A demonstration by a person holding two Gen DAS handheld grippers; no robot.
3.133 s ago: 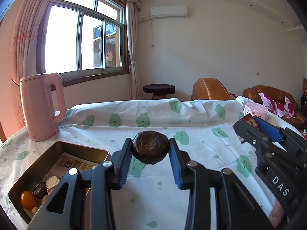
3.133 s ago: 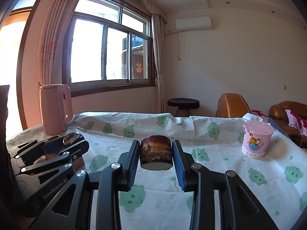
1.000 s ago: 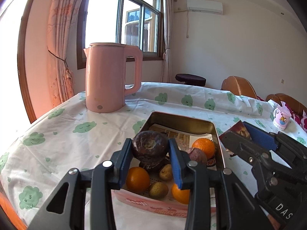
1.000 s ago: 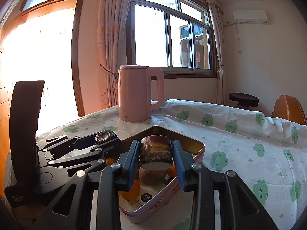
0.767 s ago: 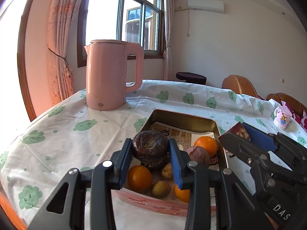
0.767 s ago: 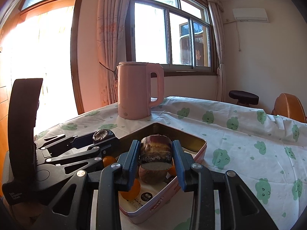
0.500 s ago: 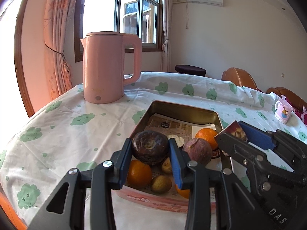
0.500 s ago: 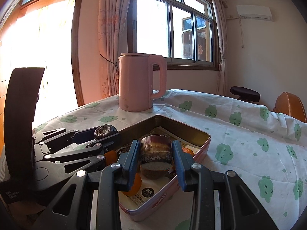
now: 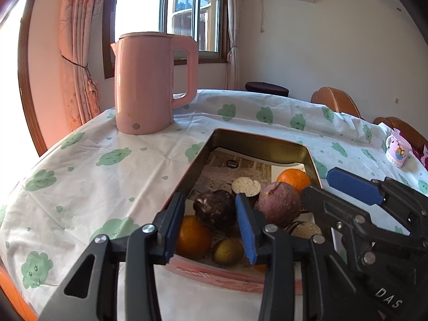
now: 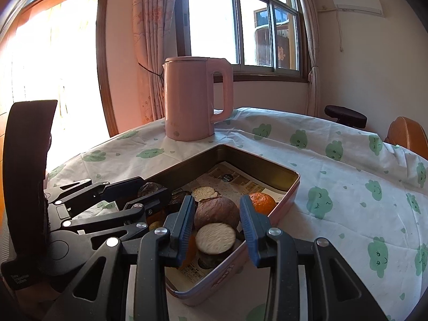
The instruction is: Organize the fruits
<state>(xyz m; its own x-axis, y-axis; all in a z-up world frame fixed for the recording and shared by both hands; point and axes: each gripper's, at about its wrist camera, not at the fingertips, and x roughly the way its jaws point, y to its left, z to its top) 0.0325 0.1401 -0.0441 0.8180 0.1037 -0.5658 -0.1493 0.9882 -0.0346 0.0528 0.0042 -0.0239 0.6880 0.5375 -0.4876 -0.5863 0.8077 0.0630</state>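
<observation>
Table (image 9: 112, 176) in cloud-print cloth, pink kettle (image 9: 149, 83), tin (image 9: 256, 140), cup (image 9: 398, 152)

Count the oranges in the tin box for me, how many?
3. One orange sits by the tin's far right wall, one in the near left corner, and one barely peeks out at the front wall. More may be hidden underneath.

Left gripper (image 9: 210, 224): black plastic frame, blue ribbed finger pads, silver screw heads.
Right gripper (image 10: 216, 226): black frame, blue ribbed pads, silver screws.
Markings: white "DAS" lettering on right gripper body; small white print on left gripper body.
</observation>
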